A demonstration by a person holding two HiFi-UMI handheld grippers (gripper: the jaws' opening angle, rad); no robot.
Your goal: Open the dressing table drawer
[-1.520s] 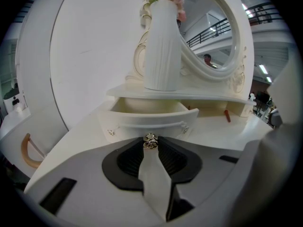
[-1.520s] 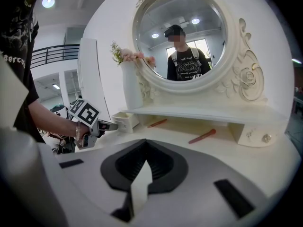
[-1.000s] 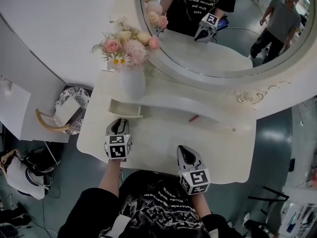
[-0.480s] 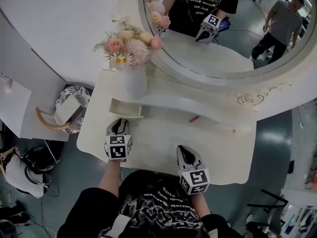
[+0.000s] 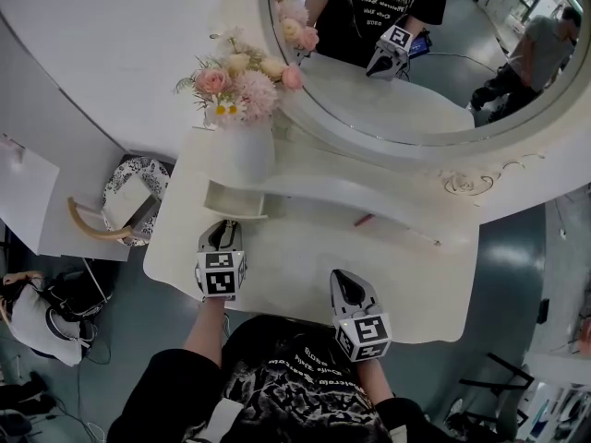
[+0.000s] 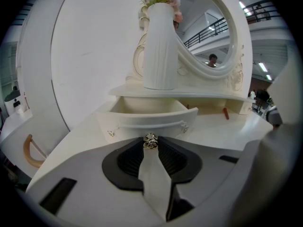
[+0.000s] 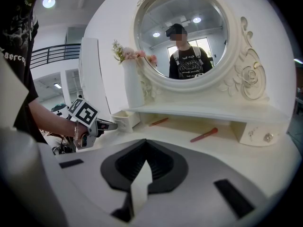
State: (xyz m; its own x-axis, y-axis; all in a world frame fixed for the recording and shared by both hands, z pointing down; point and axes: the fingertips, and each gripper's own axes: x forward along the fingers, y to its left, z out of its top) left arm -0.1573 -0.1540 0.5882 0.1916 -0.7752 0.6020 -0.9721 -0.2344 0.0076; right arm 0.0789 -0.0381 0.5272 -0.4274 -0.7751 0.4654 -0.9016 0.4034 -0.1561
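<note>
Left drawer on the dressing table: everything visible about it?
The drawer is cream white, looks like painted wood, with a curved front panel, small ornaments near each end and a little metal knob at centre. It stands pulled partly out from under the shelf, below the vase; what shows of its inside is bare. The left gripper is shut on the knob.

White bench with a raised shelf along its back.
The bench [image 5: 305, 275] top carries only a reddish stick [image 5: 362, 220], lying near the shelf [image 5: 369, 192]. A white vase [image 5: 247, 155] of flowers stands on the shelf's left end, and beneath it a drawer [image 5: 233, 201] juts out over the top.
</note>
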